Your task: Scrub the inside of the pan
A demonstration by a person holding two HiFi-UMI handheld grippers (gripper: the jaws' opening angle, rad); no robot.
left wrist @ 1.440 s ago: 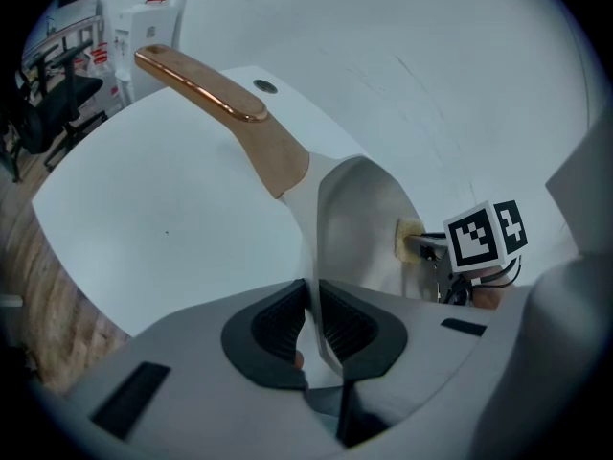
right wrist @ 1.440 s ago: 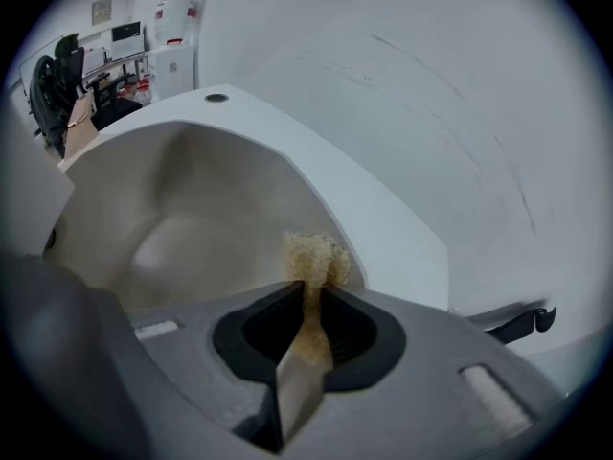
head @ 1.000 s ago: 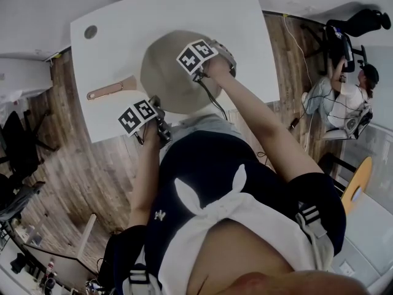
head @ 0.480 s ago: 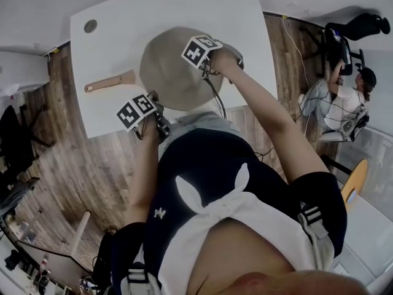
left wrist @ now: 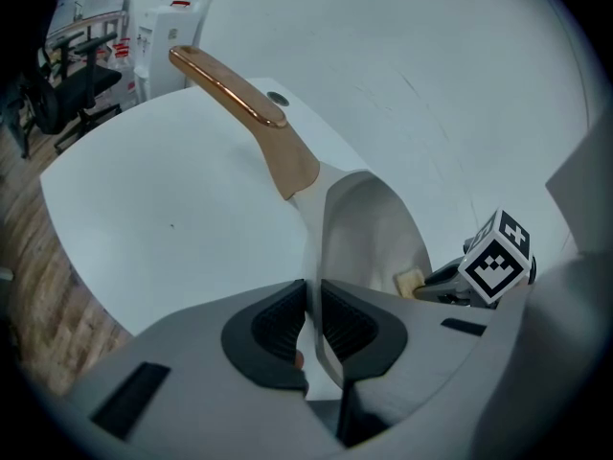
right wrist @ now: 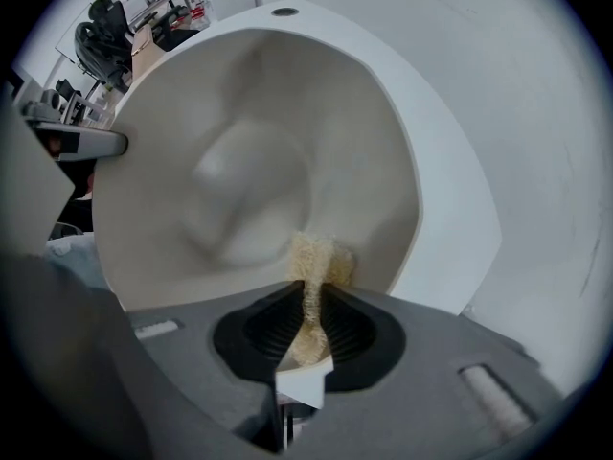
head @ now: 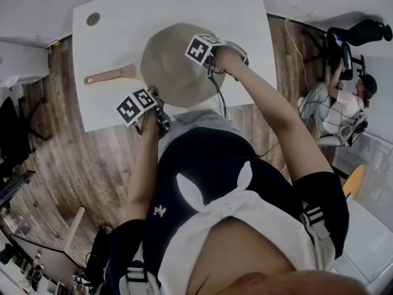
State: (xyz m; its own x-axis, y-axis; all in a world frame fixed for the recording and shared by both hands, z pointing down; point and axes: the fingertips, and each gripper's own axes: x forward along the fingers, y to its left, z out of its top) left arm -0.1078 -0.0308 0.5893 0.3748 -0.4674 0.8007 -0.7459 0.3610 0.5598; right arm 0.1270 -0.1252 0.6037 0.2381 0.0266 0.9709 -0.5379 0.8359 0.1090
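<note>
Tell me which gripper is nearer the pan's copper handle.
Left. The left gripper grips the pan by its rim near the handle; the right gripper holds a sponge inside the pan, farther away.

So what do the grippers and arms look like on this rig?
Both the left gripper and right gripper have grey moulded shells with black ribbed pads. Each carries a white cube printed with black square markers. A thin black cable runs from the right one. Forearms are bare; no sleeves show.

Jaws of left gripper (left wrist: 313, 310) clamped, right arm (head: 270, 118) outstretched, right gripper (right wrist: 311, 319) pointing down, clamped
</note>
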